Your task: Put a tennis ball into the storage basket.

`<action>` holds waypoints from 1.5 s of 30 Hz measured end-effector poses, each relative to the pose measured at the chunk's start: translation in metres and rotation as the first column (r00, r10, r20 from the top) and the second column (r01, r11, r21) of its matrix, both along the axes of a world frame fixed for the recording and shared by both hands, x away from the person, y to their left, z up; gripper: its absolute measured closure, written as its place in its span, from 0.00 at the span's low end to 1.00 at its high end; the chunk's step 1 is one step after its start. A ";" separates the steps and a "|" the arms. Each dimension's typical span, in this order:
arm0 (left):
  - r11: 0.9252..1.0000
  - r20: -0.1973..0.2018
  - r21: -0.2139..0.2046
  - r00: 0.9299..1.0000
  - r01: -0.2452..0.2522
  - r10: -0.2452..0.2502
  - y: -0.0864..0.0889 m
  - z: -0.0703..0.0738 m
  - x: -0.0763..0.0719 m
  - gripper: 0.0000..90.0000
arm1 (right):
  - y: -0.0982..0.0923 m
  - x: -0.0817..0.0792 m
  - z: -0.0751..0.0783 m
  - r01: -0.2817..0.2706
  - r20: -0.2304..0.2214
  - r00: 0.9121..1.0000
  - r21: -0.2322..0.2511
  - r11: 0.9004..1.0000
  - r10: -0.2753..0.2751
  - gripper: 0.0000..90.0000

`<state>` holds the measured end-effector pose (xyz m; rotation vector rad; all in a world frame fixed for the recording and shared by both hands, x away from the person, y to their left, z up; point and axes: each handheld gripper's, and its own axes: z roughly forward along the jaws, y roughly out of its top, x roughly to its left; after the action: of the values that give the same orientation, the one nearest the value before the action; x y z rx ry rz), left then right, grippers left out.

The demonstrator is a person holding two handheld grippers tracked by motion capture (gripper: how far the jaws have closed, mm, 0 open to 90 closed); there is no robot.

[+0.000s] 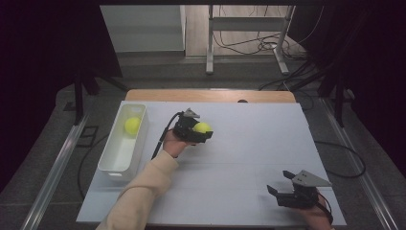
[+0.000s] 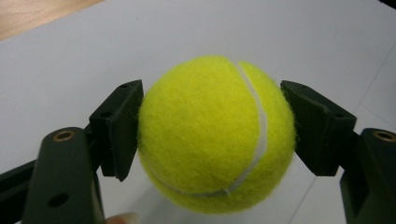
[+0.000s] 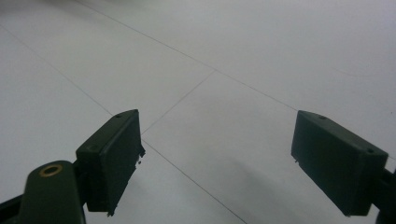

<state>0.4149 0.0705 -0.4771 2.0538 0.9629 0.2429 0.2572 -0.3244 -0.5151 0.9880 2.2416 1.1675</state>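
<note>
My left gripper holds a yellow tennis ball above the white table, near its middle. In the left gripper view both black pads press against the sides of that ball, which hangs clear of the surface. A second yellow tennis ball lies in the far end of the white bin at the left. My right gripper rests low at the table's near right corner, jaws wide apart; in the right gripper view nothing sits between its fingers.
The white table top has a wooden edge at the far side. Beyond it stand a metal frame and loose cables on the floor. A cream sleeve reaches in from the bottom left.
</note>
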 end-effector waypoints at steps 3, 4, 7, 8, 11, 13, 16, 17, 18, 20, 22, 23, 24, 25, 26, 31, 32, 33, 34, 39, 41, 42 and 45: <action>1.000 0.005 -0.008 1.000 0.008 -0.008 0.003 0.002 -0.004 0.29 | 0.000 0.000 0.000 0.000 0.000 1.000 0.002 1.000 0.000 0.19; 1.000 0.006 -0.012 1.000 0.009 -0.009 0.003 0.002 -0.006 0.29 | 0.000 0.000 0.000 0.000 0.000 1.000 0.002 1.000 0.000 0.19; 1.000 0.009 -0.014 1.000 0.018 -0.018 0.005 0.003 -0.010 0.29 | 0.000 0.000 -0.001 -0.002 0.001 1.000 0.003 1.000 0.002 0.19; 1.000 0.011 -0.011 1.000 0.022 -0.022 0.005 0.004 -0.012 0.29 | -0.001 0.000 0.000 0.001 0.001 1.000 0.001 1.000 -0.001 0.19; 0.999 0.018 -0.012 0.999 0.029 -0.029 0.007 0.006 -0.016 0.29 | -0.001 0.000 0.000 0.004 0.003 1.000 0.001 1.000 -0.004 0.19; 0.999 0.023 -0.018 0.999 0.030 -0.030 0.009 0.007 -0.018 0.29 | -0.001 0.000 0.000 0.003 0.003 1.000 0.002 1.000 -0.003 0.19; 0.999 0.023 -0.024 0.999 0.030 -0.029 0.012 0.007 -0.021 0.29 | -0.001 0.000 -0.001 0.003 0.002 1.000 0.002 1.000 -0.003 0.19; 0.999 0.023 -0.024 0.999 0.030 -0.029 0.012 0.007 -0.021 0.29 | -0.001 0.000 -0.001 0.003 0.002 1.000 0.002 1.000 -0.003 0.19; 0.999 0.022 -0.026 0.999 0.031 -0.030 0.013 0.007 -0.022 0.29 | -0.001 0.000 0.000 0.003 0.001 1.000 0.000 1.000 -0.003 0.19; 0.999 0.021 -0.029 0.999 0.032 -0.031 0.014 0.006 -0.024 0.29 | -0.001 0.000 -0.001 0.003 0.002 1.000 0.002 1.000 -0.003 0.19; 0.999 0.020 -0.026 0.999 0.034 -0.033 0.015 0.005 -0.026 0.29 | -0.001 0.000 0.000 0.002 0.001 1.000 0.001 1.000 -0.002 0.19; 0.999 0.019 -0.025 0.999 0.035 -0.035 0.016 0.005 -0.026 0.29 | -0.001 0.000 0.000 0.002 0.001 1.000 0.001 1.000 -0.002 0.19; 0.999 0.019 -0.027 0.999 0.036 -0.035 0.016 0.005 -0.027 0.29 | -0.001 0.000 0.000 0.002 0.001 1.000 0.001 1.000 -0.002 0.19; 0.999 0.020 -0.028 0.999 0.036 -0.035 0.017 0.005 -0.028 0.29 | -0.001 0.000 0.000 0.002 0.001 1.000 0.001 1.000 -0.002 0.19; 0.999 0.020 -0.030 0.999 0.035 -0.035 0.017 0.006 -0.029 0.29 | -0.001 0.000 0.000 0.002 0.001 1.000 0.001 1.000 -0.002 0.19; 0.999 0.023 -0.034 0.999 0.039 -0.038 0.020 0.007 -0.033 0.29 | -0.001 0.000 -0.001 0.002 0.001 1.000 0.000 1.000 -0.002 0.19; 0.999 0.026 -0.032 0.999 0.040 -0.039 0.021 0.007 -0.035 0.29 | -0.001 0.000 -0.001 0.003 0.001 1.000 0.000 1.000 -0.003 0.19; 0.999 0.028 -0.028 0.999 0.041 -0.040 0.021 0.007 -0.036 0.29 | -0.001 0.000 -0.001 0.003 0.001 1.000 0.000 1.000 -0.003 0.19; 0.999 0.029 -0.018 0.999 0.043 -0.043 0.022 0.007 -0.037 0.29 | -0.001 0.000 -0.001 0.003 0.001 1.000 0.000 1.000 -0.003 0.19; 0.999 0.029 -0.012 0.999 0.043 -0.043 0.023 0.007 -0.039 0.29 | -0.001 0.000 -0.001 0.002 0.002 1.000 0.001 1.000 -0.002 0.19; 0.999 0.029 -0.014 0.999 0.043 -0.042 0.024 0.007 -0.039 0.29 | -0.001 0.000 -0.001 0.002 0.003 1.000 0.001 1.000 -0.002 0.19; 0.999 0.028 -0.017 0.999 0.040 -0.040 0.025 0.008 -0.040 0.29 | -0.001 0.000 -0.001 0.001 0.003 1.000 0.001 1.000 -0.001 0.19; 0.999 0.029 -0.020 0.999 0.038 -0.037 0.026 0.009 -0.040 0.29 | -0.001 0.000 -0.001 0.004 0.001 1.000 -0.004 1.000 -0.004 0.19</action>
<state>0.3748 0.0968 -0.4685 2.0421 0.9051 0.2411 0.2569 -0.3256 -0.5156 0.9893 2.2390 1.1611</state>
